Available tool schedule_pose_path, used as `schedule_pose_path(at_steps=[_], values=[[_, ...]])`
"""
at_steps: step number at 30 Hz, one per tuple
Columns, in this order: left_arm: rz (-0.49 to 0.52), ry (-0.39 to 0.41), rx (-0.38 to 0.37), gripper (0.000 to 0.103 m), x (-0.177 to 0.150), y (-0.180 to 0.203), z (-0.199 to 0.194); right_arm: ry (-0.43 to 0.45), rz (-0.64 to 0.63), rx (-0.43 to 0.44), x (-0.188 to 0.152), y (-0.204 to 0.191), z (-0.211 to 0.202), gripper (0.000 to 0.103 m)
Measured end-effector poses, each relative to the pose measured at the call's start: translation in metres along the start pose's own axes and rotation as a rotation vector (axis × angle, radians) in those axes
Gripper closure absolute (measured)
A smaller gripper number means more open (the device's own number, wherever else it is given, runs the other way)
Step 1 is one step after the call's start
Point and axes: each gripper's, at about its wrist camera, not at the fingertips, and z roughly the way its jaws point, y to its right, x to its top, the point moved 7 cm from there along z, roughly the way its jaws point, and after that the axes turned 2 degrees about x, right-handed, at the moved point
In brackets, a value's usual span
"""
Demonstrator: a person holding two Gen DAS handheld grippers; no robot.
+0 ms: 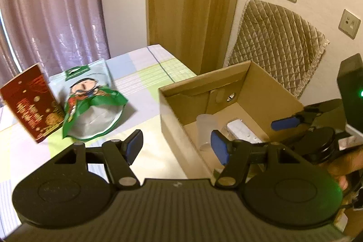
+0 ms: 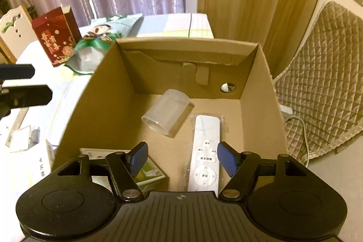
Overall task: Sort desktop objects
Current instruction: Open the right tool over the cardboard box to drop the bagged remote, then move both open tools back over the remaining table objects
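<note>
An open cardboard box (image 2: 109, 74) (image 1: 172, 106) holds a clear plastic cup (image 2: 165, 115) (image 1: 205, 130) on its side, a white remote (image 2: 205, 151) (image 1: 245, 132) in a clear sleeve and a green card pack (image 2: 150, 172). My right gripper (image 2: 182, 161) is open and empty over the box's near end, above the remote. My left gripper (image 1: 177, 149) is open and empty at the box's left wall, above the table. A green snack bag (image 1: 90, 106) (image 2: 99, 37) and a red box (image 1: 31, 106) (image 2: 56, 35) lie on the table to the left.
The table has a pastel checked cloth (image 1: 145, 74). A quilted chair back (image 1: 276, 47) stands behind the box on the right. Papers and small packets (image 2: 25, 140) lie left of the box. A wooden door (image 1: 192, 3) and curtains (image 1: 50, 3) are behind.
</note>
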Motion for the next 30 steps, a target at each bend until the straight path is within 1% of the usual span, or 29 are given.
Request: schedule_pose_path(at_steps=[3, 6, 7, 8, 10, 11, 13, 15, 17, 18, 22, 25, 30], values=[[-0.009, 0.007, 0.005, 0.036, -0.011, -0.005, -0.016, 0.034, 0.021, 0.005, -0.005, -0.008, -0.02, 0.032], [-0.014, 0.008, 0.004, 0.026, -0.027, -0.011, -0.032, 0.077, 0.043, -0.003, -0.01, -0.019, -0.044, 0.032], [-0.016, 0.008, 0.004, 0.026, -0.032, -0.013, -0.037, 0.091, 0.051, -0.008, -0.013, -0.024, -0.053, 0.032], [-0.017, 0.008, 0.004, 0.026, -0.037, -0.014, -0.043, 0.103, 0.059, -0.014, -0.017, -0.028, -0.062, 0.024], [-0.02, 0.009, 0.003, 0.022, -0.048, -0.018, -0.053, 0.147, 0.068, -0.03, -0.024, -0.038, -0.082, 0.003], [-0.022, 0.009, 0.003, 0.021, -0.053, -0.02, -0.059, 0.172, 0.063, -0.038, -0.027, -0.044, -0.091, 0.002], [-0.023, 0.011, 0.002, 0.011, -0.067, -0.024, -0.072, 0.199, 0.046, -0.058, -0.036, -0.059, -0.107, 0.002], [-0.024, 0.01, 0.004, 0.005, -0.082, -0.029, -0.083, 0.217, 0.039, -0.066, -0.044, -0.074, -0.12, 0.002], [-0.026, 0.001, 0.009, 0.004, -0.096, -0.036, -0.093, 0.232, 0.023, -0.066, -0.054, -0.092, -0.133, 0.002], [-0.027, -0.003, 0.011, 0.001, -0.103, -0.039, -0.097, 0.239, 0.012, -0.065, -0.06, -0.102, -0.139, 0.002], [-0.03, -0.02, 0.021, 0.001, -0.131, -0.052, -0.116, 0.252, -0.028, -0.035, -0.083, -0.137, -0.156, 0.002], [-0.032, -0.032, 0.028, 0.001, -0.152, -0.061, -0.129, 0.244, -0.074, -0.01, -0.099, -0.162, -0.163, 0.002], [-0.036, -0.053, 0.04, 0.001, -0.186, -0.077, -0.153, 0.212, -0.132, 0.008, -0.113, -0.187, -0.16, 0.002]])
